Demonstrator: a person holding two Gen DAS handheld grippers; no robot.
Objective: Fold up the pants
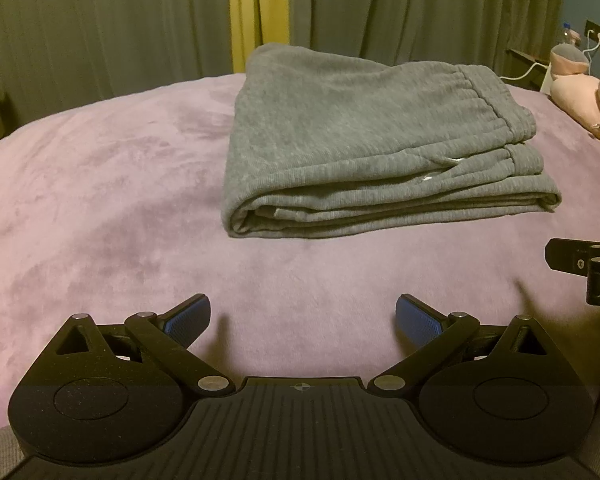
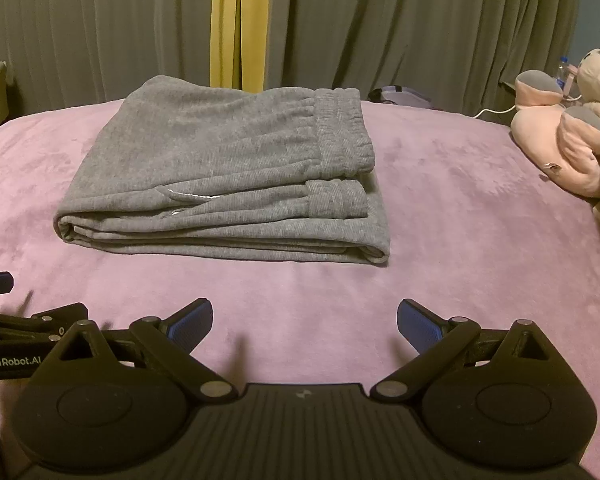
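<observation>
The left claw (image 1: 303, 320) is hovering low over the near part of the bed (image 1: 100, 208), its blue-padded fingers (image 1: 188, 322) spreading wide apart and gripping nothing. Just beside it, the right claw (image 2: 305, 322) is hanging at the same height with its own blue fingertips (image 2: 418, 326) gaping equally wide, also empty; part of its black linkage is poking into the left wrist view at the far right edge.

Beyond both claws, well apart from them, the grey pants (image 2: 224, 172) are lying folded into a thick, neat rectangle on the pink plush bed cover. The elastic waistband (image 2: 344, 132) is sitting on top toward the right side of the bundle, with a ribbed cuff (image 2: 336, 200) lying just below it, and the stacked fold edges are facing the cameras.

Behind the bed, grey-green curtains (image 2: 380, 28) are hanging with a yellow strip (image 2: 240, 24) between them. At the far right, pink and cream plush toys (image 2: 572, 136) are resting on the bed edge.
</observation>
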